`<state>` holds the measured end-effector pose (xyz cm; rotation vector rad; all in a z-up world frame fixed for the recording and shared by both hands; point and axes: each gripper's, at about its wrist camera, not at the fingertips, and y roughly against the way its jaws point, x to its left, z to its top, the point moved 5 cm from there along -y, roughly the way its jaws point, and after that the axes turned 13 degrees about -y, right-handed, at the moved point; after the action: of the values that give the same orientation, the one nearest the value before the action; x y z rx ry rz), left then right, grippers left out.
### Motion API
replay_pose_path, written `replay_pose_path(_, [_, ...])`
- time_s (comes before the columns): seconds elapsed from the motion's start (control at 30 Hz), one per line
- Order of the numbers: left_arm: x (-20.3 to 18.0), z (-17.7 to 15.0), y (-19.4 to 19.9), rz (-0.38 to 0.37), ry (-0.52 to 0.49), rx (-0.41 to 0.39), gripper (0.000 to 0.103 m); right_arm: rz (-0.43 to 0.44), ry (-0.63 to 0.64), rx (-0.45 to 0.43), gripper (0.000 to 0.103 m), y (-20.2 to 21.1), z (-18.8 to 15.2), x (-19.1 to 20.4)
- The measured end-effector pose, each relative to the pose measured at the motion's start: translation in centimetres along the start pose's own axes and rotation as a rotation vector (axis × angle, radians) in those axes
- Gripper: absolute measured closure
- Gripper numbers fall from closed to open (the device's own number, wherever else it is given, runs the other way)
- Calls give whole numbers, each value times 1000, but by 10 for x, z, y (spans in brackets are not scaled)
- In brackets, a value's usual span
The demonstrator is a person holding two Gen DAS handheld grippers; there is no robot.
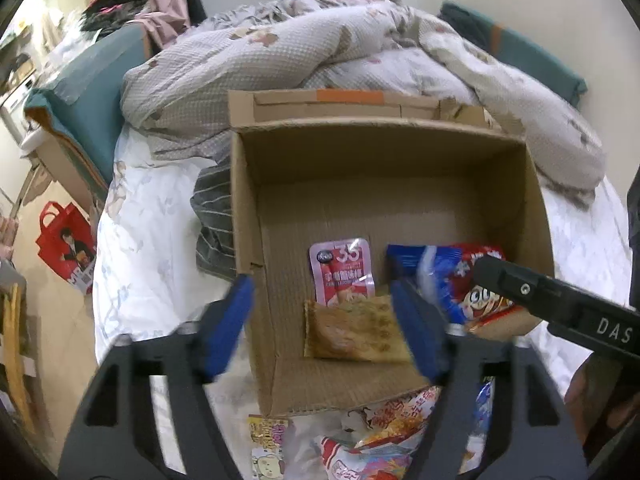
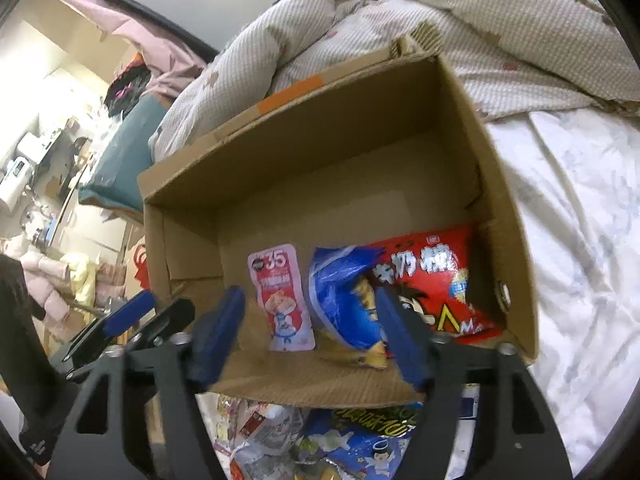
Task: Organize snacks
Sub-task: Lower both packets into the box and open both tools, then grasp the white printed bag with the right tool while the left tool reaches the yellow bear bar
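both tools (image 1: pixel 322 320) (image 2: pixel 310 334) wide, empty, pink pouch (image 1: pixel 342 274), red bag (image 2: pixel 432 280), cardboard box (image 1: pixel 400 184)

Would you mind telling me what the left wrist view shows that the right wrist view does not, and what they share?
Only the left wrist view shows the tan snack packet whole on the box floor, and a red tote bag on the floor beside the bed. Only the right wrist view shows the red bag's full printed front and the blue star-print packet outside the box. Both show the cardboard box, the pink pouch, the blue bag and the quilt.
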<state>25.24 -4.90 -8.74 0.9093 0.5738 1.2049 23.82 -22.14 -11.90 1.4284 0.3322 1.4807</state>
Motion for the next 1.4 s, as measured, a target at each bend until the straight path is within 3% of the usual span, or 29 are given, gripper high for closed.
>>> replay_pose_path(0.13, [6, 0, 1, -19, 30, 2, 26, 1, -9, 0, 30, 2, 2, -2])
replay_pose_path(0.43, [13, -2, 9, 14, 45, -29, 26, -1, 14, -11, 30, 7, 1, 2])
replay_pose_path(0.63, [19, -2, 29, 35, 70, -75, 26, -30, 90, -84, 30, 26, -2, 15])
replay_pose_path(0.87, [24, -8, 56, 68, 49, -114, 26, -4, 114, -94, 30, 50, -15, 21])
replay_pose_path(1.4, [41, -62, 85, 34, 116, -42, 26, 20, 56, -39, 30, 78, -54, 1])
